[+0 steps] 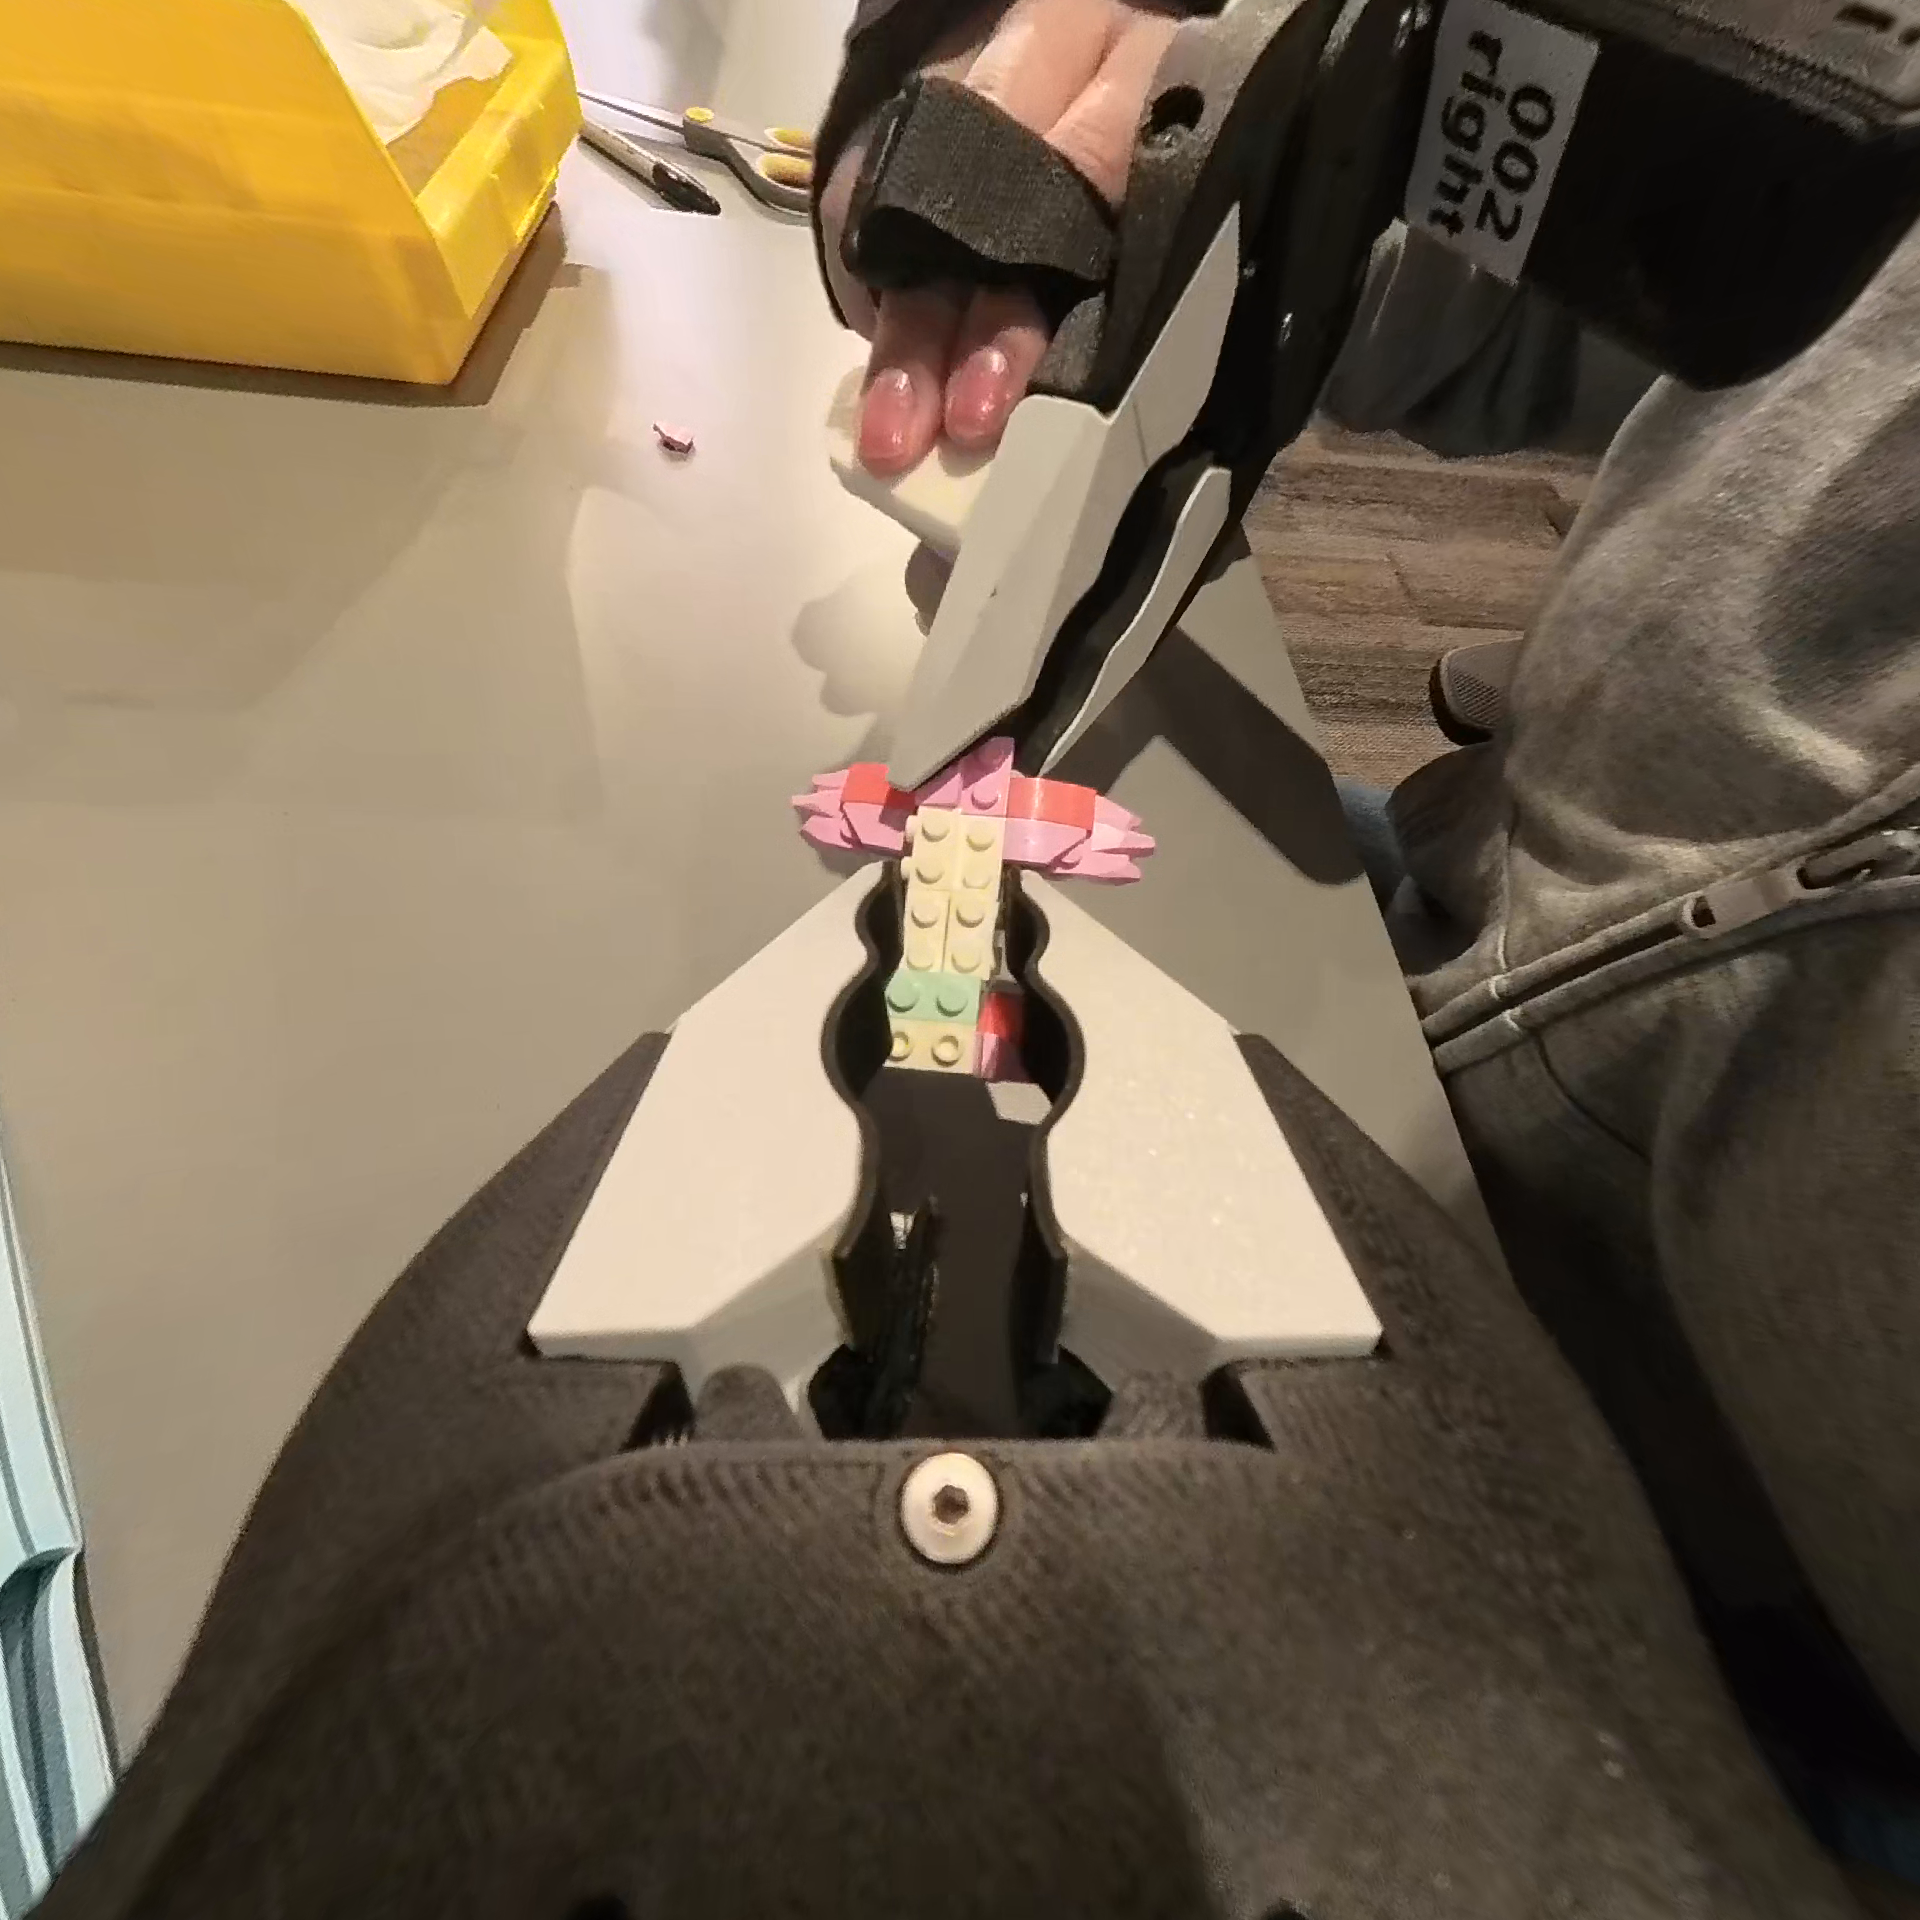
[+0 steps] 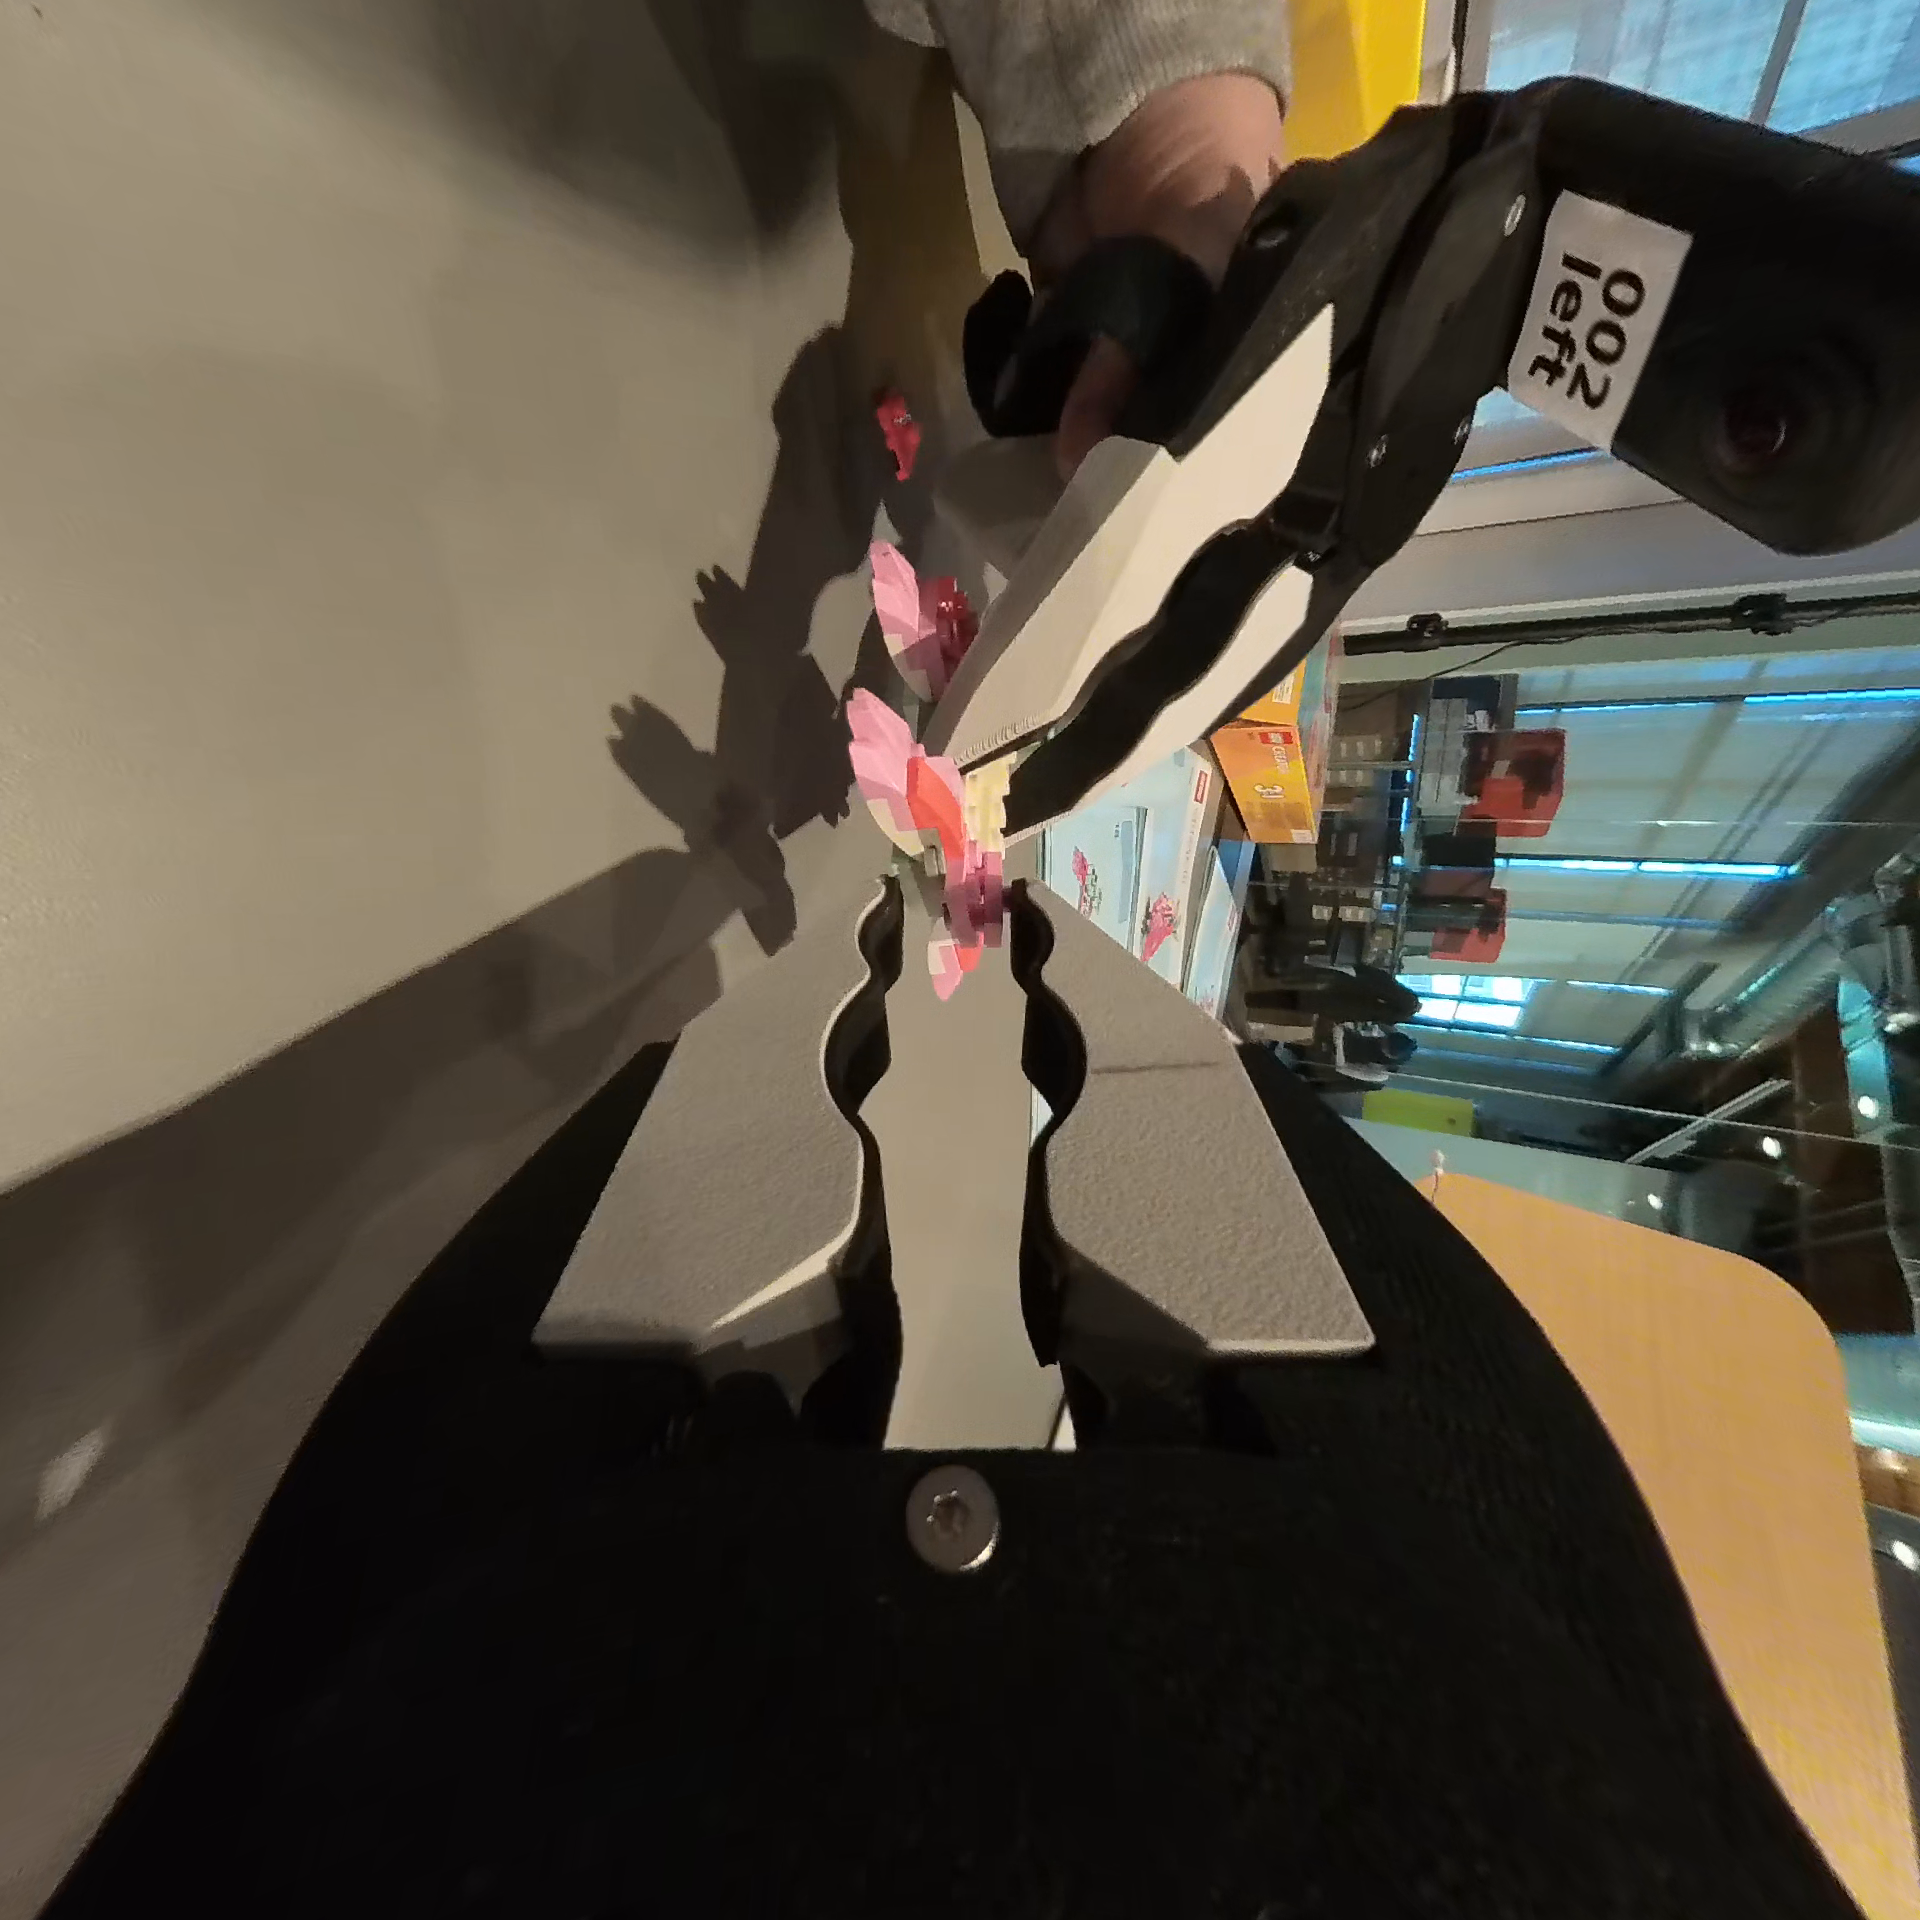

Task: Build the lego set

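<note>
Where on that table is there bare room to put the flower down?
The grey table lies bare between the yellow bin and the left hand-held gripper; one small pink piece sits there. Around the lego flower both grippers crowd in.

The right gripper (image 1: 961, 764) hid part of the lego flower's (image 1: 971, 831) petals, and the yellow bin (image 1: 260, 187) was cut off at the frame's edge.

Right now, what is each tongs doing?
Left tongs: closed on the stem of the lego flower.
Right tongs: closed on the flower's pink petals.
</note>
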The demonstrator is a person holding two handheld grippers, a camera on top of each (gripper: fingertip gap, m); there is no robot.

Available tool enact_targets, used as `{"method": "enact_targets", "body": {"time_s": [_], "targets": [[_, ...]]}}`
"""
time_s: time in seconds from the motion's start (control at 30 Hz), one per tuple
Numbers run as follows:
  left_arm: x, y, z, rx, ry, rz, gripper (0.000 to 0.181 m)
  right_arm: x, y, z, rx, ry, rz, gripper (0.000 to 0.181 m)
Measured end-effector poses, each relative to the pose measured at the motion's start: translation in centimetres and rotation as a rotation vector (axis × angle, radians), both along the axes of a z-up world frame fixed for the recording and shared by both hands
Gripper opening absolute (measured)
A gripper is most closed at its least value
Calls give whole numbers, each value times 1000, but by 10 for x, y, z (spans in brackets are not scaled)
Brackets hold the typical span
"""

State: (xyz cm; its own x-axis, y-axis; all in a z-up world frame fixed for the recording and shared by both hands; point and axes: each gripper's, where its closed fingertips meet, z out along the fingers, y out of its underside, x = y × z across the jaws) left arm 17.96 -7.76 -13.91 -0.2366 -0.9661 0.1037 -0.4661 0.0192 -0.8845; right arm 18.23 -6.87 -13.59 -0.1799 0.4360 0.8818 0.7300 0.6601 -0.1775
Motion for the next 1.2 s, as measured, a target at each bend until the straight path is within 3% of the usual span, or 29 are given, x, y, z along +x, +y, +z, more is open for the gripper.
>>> {"method": "enact_targets", "body": {"time_s": [0.37, 0.63, 0.73, 0.83, 1.03, 1.1, 1.2], "targets": [[0, -1, 0, -58, 3, -7, 18, 1, -1, 0, 133, -90, -2, 16], [0, 2, -11, -42, 53, 2, 18, 2, 1, -11, 68, -104, -44, 15], [3, 7, -18, -22, 87, 39, 18, 6, 1, -18, -106, 9, -104, 21], [-1, 21, -39, 67, 196, 107, 18, 16, 1, -17, -271, 136, -191, 61], [3, 29, -51, 165, 260, 171, 20, 37, 13, 11, -445, 548, -349, 74], [4, 29, -54, 134, 299, 220, 56, 37, 17, 22, -501, 696, -373, 77], [7, 22, -36, 97, 233, 249, 78, 39, 26, 40, -496, 888, -390, 79]]}}
